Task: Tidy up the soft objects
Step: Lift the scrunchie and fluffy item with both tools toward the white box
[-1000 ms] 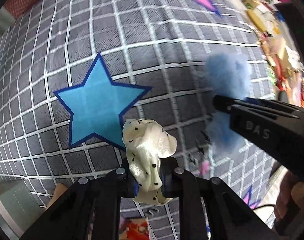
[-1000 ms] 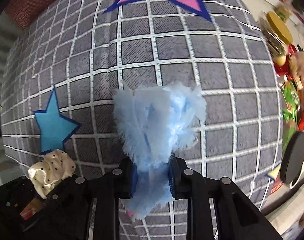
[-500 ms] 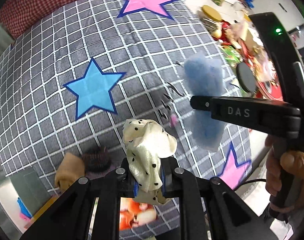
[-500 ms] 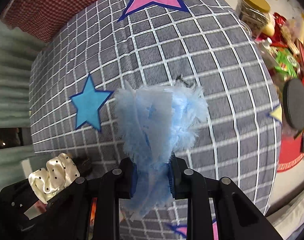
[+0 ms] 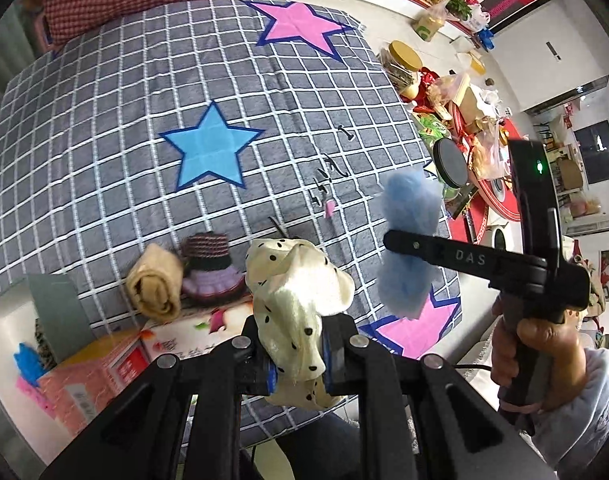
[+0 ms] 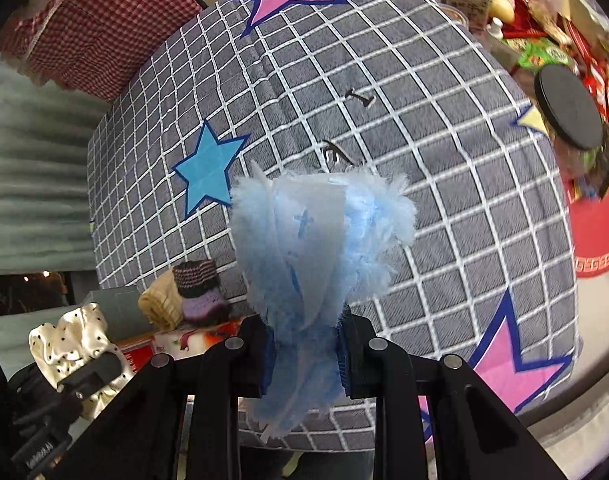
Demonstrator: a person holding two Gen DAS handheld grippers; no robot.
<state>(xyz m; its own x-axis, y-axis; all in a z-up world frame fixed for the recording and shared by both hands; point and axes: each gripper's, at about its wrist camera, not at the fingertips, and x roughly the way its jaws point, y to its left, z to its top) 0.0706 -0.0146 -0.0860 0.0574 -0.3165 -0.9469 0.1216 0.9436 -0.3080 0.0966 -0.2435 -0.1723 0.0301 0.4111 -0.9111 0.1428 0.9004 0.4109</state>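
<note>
Left claw is pinching a cream satin scrunchie with black dots, glossy and crumpled, bulging above the pads. Right claw is clamped on a pale blue fluffy cloth, frayed at its edges, with a thin translucent layer folded into it. Both items are held in the air above the grey checked cover with stars. On that cover's near edge lie a rolled beige cloth and a striped knitted piece, touching each other.
</note>
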